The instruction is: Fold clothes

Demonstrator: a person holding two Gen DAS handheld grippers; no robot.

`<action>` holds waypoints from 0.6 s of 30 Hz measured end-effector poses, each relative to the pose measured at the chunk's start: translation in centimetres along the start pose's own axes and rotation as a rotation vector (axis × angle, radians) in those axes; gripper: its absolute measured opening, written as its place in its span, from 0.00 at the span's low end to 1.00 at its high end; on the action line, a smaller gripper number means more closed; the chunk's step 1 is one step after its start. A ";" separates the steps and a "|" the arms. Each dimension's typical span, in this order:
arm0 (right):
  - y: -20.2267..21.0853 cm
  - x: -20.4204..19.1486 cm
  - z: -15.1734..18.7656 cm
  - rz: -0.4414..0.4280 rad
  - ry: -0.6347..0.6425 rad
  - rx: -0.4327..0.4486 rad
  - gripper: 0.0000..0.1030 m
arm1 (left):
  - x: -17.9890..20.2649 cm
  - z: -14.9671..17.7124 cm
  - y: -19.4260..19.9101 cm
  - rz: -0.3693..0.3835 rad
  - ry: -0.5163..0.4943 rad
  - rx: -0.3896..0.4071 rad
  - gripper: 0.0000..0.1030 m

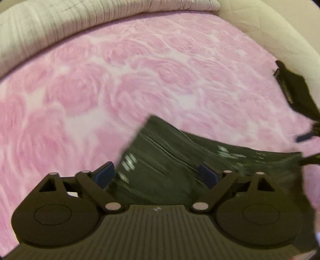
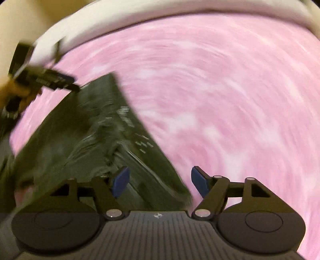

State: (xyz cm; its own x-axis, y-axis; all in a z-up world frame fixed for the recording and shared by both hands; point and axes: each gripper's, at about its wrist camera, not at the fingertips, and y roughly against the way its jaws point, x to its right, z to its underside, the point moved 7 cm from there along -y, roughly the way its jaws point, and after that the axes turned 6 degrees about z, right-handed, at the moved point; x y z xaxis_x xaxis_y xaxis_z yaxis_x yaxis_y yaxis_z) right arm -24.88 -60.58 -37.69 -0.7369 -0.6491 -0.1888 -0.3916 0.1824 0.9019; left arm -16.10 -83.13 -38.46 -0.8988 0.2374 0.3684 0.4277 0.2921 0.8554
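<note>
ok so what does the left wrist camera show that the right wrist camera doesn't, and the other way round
Only the left wrist view shows the grey ribbed fabric bunched along the far edge of the bed, and the right gripper seen from outside at the frame's right edge. Only the right wrist view shows a hand holding the left gripper from outside, plus a plain white edge. Both show the dark garment on the pink rose-patterned blanket, with the left gripper and right gripper open. Both views are blurred.
</note>
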 end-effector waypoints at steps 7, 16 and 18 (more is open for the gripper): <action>-2.7 1.9 5.1 -0.128 -0.439 -0.022 0.38 | -3.5 -2.8 -4.0 0.002 -0.100 -0.114 0.51; 2.8 4.6 -0.9 -0.125 -0.515 0.153 0.04 | 1.0 -6.1 2.6 0.044 -0.162 0.023 0.15; 4.9 6.1 -4.0 -0.104 -0.492 0.230 0.04 | 2.4 -9.1 4.3 0.045 -0.164 0.095 0.15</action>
State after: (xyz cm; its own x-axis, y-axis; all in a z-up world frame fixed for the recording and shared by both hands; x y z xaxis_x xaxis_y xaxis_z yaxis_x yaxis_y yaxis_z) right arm -29.07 -66.60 -32.83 -0.8366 -0.2610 -0.4816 -0.5461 0.3278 0.7709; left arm -17.22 -89.69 -30.59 -0.8542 0.3982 0.3344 0.4814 0.3623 0.7981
